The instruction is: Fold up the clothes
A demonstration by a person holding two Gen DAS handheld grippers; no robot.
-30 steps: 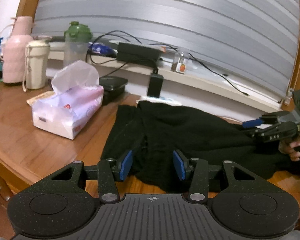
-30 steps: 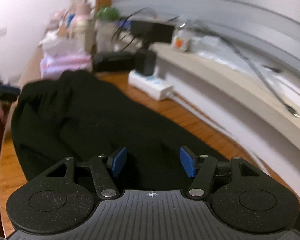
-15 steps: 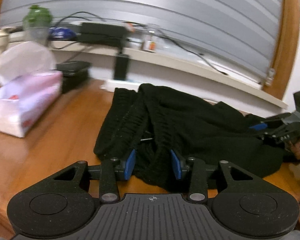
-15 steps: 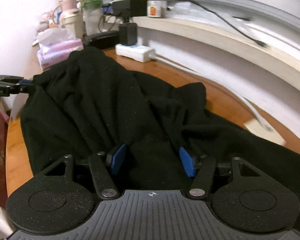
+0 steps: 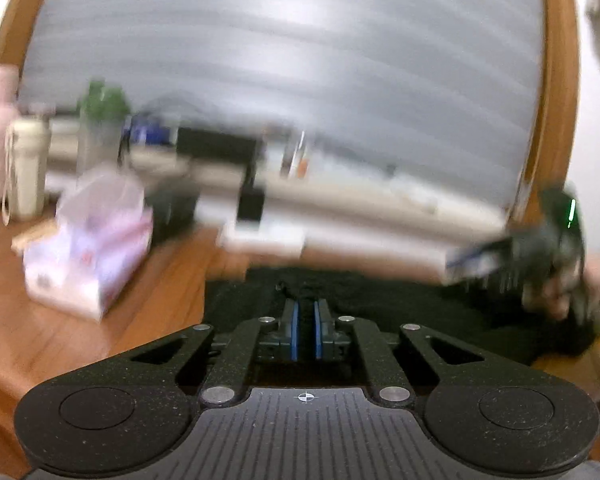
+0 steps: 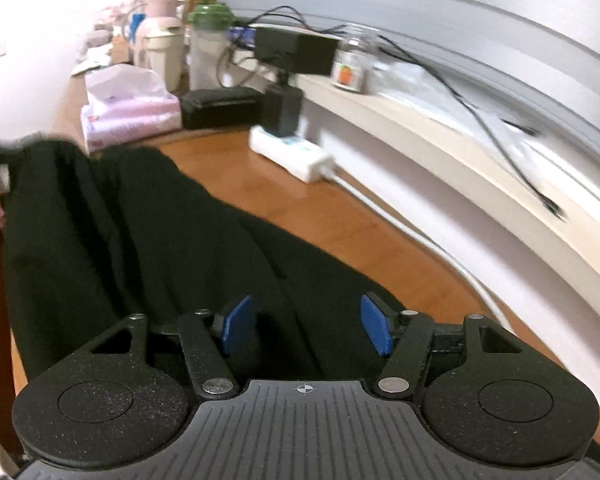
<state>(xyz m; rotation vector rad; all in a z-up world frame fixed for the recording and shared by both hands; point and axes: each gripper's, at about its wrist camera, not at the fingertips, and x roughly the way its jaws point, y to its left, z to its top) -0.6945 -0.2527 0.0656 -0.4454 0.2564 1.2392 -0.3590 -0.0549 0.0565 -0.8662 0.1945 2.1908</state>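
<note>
A black garment [image 5: 420, 304] lies stretched along the wooden table [image 5: 60, 332]. My left gripper [image 5: 305, 308] is shut, its blue pads pinching the garment's near edge; this view is blurred by motion. In the right wrist view the same garment [image 6: 140, 232] runs away to the left in long folds. My right gripper [image 6: 306, 320] is open just above the cloth, with the cloth lying under and between its blue pads [image 6: 236, 324]. The right gripper [image 5: 500, 256] and the hand holding it show as a blur at the far right of the left wrist view.
A pink tissue pack [image 6: 128, 112] and a black box [image 6: 220, 106] sit beyond the garment. A white power strip [image 6: 292, 152] with a black plug lies by the wall. Bottles [image 6: 160, 36] and cables crowd the sill [image 6: 460, 152]. The table's front edge is at left.
My left gripper has shut on the garment's edge and swung with it, blurring its view. The garment now lies flatter and more stretched. The right gripper stays open.
</note>
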